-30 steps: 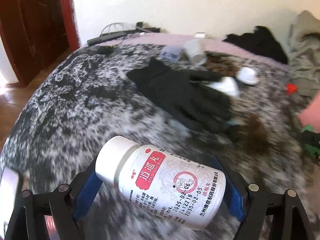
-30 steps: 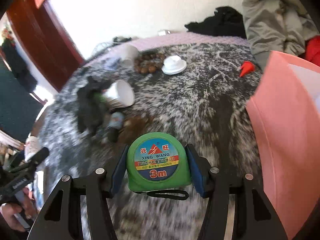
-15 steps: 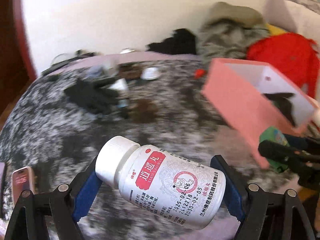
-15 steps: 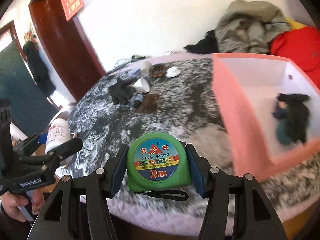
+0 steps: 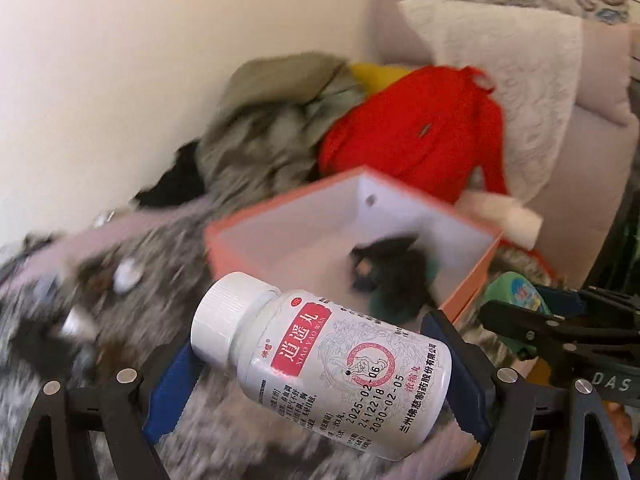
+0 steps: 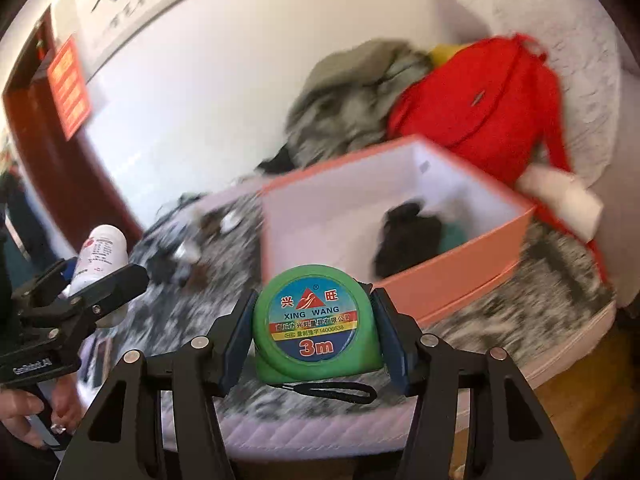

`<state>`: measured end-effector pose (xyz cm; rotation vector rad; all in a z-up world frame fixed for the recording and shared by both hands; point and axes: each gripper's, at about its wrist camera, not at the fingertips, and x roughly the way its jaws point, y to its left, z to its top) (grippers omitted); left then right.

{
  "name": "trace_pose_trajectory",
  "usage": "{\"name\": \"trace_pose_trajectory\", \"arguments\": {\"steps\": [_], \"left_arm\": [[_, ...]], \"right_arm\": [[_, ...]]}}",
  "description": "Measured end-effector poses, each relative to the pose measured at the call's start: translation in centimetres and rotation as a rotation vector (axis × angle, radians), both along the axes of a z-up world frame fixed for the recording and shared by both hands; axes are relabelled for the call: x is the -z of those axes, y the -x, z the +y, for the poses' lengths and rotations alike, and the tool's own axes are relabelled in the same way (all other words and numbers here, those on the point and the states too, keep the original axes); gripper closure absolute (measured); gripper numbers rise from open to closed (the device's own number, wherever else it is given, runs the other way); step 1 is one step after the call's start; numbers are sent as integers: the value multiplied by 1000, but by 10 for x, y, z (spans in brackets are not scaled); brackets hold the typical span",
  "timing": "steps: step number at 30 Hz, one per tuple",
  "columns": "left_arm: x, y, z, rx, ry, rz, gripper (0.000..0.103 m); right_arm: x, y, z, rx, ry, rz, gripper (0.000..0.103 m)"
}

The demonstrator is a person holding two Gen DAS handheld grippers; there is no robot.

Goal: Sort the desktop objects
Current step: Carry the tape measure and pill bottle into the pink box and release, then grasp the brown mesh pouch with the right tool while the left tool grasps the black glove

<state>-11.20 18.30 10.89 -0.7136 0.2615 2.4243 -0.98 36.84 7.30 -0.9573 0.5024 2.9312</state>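
Both views have swung toward the pink box since a second ago, with the glove and cups now blurred off at 9 o'clock. From the left wrist, the left gripper [image 5: 316, 376] has its fingers [image 5: 170, 396] clamped on a white pill bottle [image 5: 320, 364], which lies tilted, cap toward 10 o'clock, above the grey mottled bed cover [image 5: 224, 432]. At 1 o'clock the pink box [image 5: 280, 232] sits open with dark items [image 5: 396, 272] inside. From the right wrist, the right gripper [image 6: 316, 328] holds a green tape measure [image 6: 316, 324] between narrow fingers, label facing the camera, with the box [image 6: 452, 284] just beyond at 1 o'clock. A red bag [image 6: 492, 108] and grey clothes [image 6: 352, 92] are piled behind.
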Motion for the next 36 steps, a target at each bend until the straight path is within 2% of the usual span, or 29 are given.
{"name": "trace_pose_trajectory", "arguments": {"steps": [3, 7, 10, 12, 14, 15, 16, 18, 24, 31, 36], "left_arm": [[-11, 17, 34, 45, -8, 27, 15], [-7, 58, 69, 73, -16, 11, 15], [10, 102, 87, 82, -39, -45, 15], [30, 133, 94, 78, -29, -137, 12], [42, 149, 88, 37, -33, -174, 9], [45, 154, 83, 18, -43, -175, 6], [47, 155, 74, -1, -52, -177, 5], [50, 157, 52, -38, -74, -184, 5], [50, 139, -37, -179, -125, -206, 5], [70, 94, -142, -345, -82, -214, 4], [96, 73, -220, -479, -64, -268, 4]], "right_arm": [[-16, 13, 35, 65, -20, 33, 43], [-30, 47, 71, 118, -35, 59, 43], [-30, 82, 92, 143, -40, 56, 43], [-19, 115, 99, 156, -67, 5, 42], [-8, 138, 105, 187, -85, -32, 31], [-4, 144, 108, 212, -89, -42, 19], [-2, 144, 108, 215, -72, -22, 14], [0, 144, 107, 210, -51, -6, 11], [-8, 134, 84, 184, 5, 2, 10], [-26, 124, -16, 23, -9, 34, 5], [-10, 131, -97, -118, -27, -18, 5]]}}
